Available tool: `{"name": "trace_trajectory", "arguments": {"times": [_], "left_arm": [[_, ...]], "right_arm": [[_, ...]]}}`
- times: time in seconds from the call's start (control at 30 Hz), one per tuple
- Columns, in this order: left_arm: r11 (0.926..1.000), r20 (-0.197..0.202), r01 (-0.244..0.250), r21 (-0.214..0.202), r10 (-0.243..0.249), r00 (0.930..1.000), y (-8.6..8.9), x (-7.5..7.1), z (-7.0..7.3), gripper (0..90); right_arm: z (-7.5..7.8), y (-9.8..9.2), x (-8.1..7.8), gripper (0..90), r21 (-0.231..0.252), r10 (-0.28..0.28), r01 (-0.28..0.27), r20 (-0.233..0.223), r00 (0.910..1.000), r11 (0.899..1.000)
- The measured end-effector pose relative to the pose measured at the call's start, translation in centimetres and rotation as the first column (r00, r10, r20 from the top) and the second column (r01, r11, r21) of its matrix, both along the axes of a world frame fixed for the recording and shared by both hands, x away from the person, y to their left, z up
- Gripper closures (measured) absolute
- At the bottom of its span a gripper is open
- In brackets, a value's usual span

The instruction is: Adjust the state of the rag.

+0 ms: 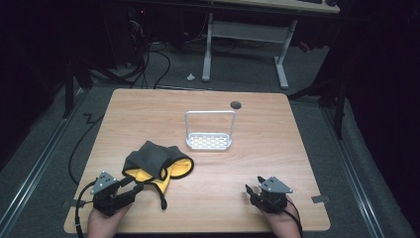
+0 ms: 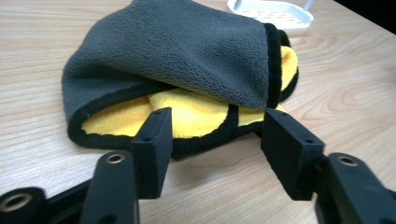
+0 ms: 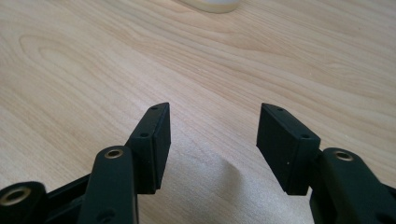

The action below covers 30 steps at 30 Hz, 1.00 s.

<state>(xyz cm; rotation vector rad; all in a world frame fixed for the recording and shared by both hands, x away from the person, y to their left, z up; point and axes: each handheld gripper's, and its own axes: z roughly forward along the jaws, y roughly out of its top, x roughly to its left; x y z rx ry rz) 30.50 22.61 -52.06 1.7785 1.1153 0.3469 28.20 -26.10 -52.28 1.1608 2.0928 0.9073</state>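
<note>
A crumpled cloth (image 1: pixel 154 162), grey fleece outside and yellow inside with black edging, lies on the wooden table (image 1: pixel 247 163) left of centre. My left gripper (image 1: pixel 133 184) rests at the front left, open, its jaws just short of the cloth's near edge (image 2: pixel 205 140); nothing sits between them. In the left gripper view the cloth (image 2: pixel 187 60) folds over itself and shows the yellow lining. My right gripper (image 1: pixel 253 187) stands open at the front right over bare wood (image 3: pixel 212 135), holding nothing.
A white wire rack (image 1: pixel 209 130) with a perforated base stands upright near the table's middle, behind the cloth. A dark round hole (image 1: pixel 236 104) marks the far edge. Table legs and cables lie on the floor beyond.
</note>
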Motion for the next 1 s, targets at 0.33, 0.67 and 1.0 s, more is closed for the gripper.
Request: {"name": "trace_trajectory", "arguments": {"times": [0.33,0.67,1.0], "left_arm": [[0.9999,-0.010,-0.002,0.012,0.002,0.9999,0.6,0.0,-0.3,45.4],[0.9999,0.014,-0.008,0.007,0.008,0.9999,0.0,-0.1,0.0,44.7],[0.9967,0.011,0.047,0.066,-0.048,0.9988,-2.2,-0.3,0.1,41.4]], "right_arm": [[0.6,-0.1,-0.6,49.9,0.002,0.002,-0.003,0.042,0.9991,1.000],[0.4,-0.5,-0.5,50.4,0.023,-0.001,0.001,0.018,0.9998,1.000],[0.4,0.0,-0.6,26.7,0.095,-0.004,0.007,-0.031,0.9995,0.995]]}}
